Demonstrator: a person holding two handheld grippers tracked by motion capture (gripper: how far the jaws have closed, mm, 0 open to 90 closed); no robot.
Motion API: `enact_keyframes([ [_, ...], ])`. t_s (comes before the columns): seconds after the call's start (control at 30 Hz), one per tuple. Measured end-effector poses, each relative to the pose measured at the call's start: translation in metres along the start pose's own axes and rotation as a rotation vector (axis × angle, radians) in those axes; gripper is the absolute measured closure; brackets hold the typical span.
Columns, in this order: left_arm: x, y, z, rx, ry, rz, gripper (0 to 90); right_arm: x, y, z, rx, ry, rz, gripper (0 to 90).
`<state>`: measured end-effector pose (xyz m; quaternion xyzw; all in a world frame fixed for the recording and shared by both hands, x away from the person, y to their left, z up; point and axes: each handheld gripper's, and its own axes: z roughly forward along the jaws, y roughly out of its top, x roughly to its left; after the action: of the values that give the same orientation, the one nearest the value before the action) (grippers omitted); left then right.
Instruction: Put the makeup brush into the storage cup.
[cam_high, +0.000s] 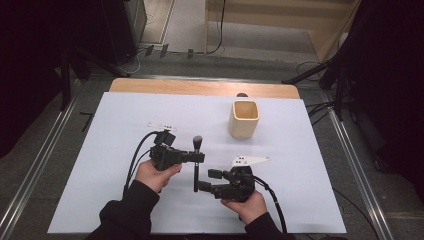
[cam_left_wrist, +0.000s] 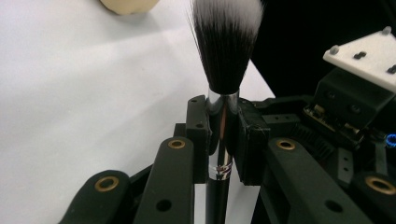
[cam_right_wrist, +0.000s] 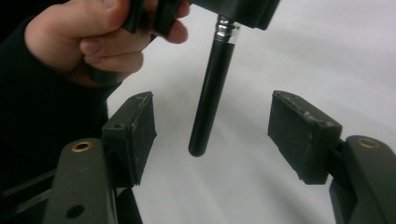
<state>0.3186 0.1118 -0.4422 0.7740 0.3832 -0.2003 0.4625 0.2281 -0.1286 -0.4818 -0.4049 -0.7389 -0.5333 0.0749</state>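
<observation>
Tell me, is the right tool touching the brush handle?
Apart. The right gripper view shows the right tool standing open, with white table visible on both sides between its pads and the brush handle.

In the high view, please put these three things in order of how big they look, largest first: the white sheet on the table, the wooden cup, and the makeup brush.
1. white sheet, by far the largest
2. wooden cup
3. makeup brush: longer than the cup is tall, but very thin, so it covers less of the picture

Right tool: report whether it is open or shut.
Open. The right tool has its pads apart on either side of the brush handle, touching neither.
</observation>
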Motion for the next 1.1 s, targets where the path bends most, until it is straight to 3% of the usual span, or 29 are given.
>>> enact_keyframes([
  [0.2, 0.001, -0.001, 0.001, 0.021, -0.028, 0.027, 79.2, -0.006, 0.005, -0.002, 0.026, 0.067, -0.023, 29.3],
  [0.3, 0.002, 0.0, 0.003, 0.028, -0.067, 0.036, 79.2, -0.011, 0.008, -0.004, 0.045, 0.09, -0.035, 29.3],
  [0.4, 0.002, -0.001, 0.005, 0.038, -0.078, 0.056, 79.1, -0.016, 0.01, -0.006, 0.037, 0.136, -0.012, 31.1],
  [0.57, -0.001, -0.002, 0.008, 0.024, -0.114, 0.084, 79.2, -0.024, 0.013, -0.006, 0.038, 0.172, -0.014, 34.9],
  [0.67, -0.002, -0.002, 0.01, 0.037, -0.129, 0.106, 79.1, -0.03, 0.015, -0.005, 0.039, 0.222, -0.01, 38.5],
  [0.9, -0.004, -0.002, 0.01, 0.029, -0.149, 0.129, 79.1, -0.028, 0.013, -0.002, 0.046, 0.22, -0.03, 41.3],
  [1.1, -0.007, -0.003, 0.013, 0.021, -0.168, 0.136, 79.1, -0.029, 0.014, 0.0, 0.025, 0.252, -0.008, 46.0],
])
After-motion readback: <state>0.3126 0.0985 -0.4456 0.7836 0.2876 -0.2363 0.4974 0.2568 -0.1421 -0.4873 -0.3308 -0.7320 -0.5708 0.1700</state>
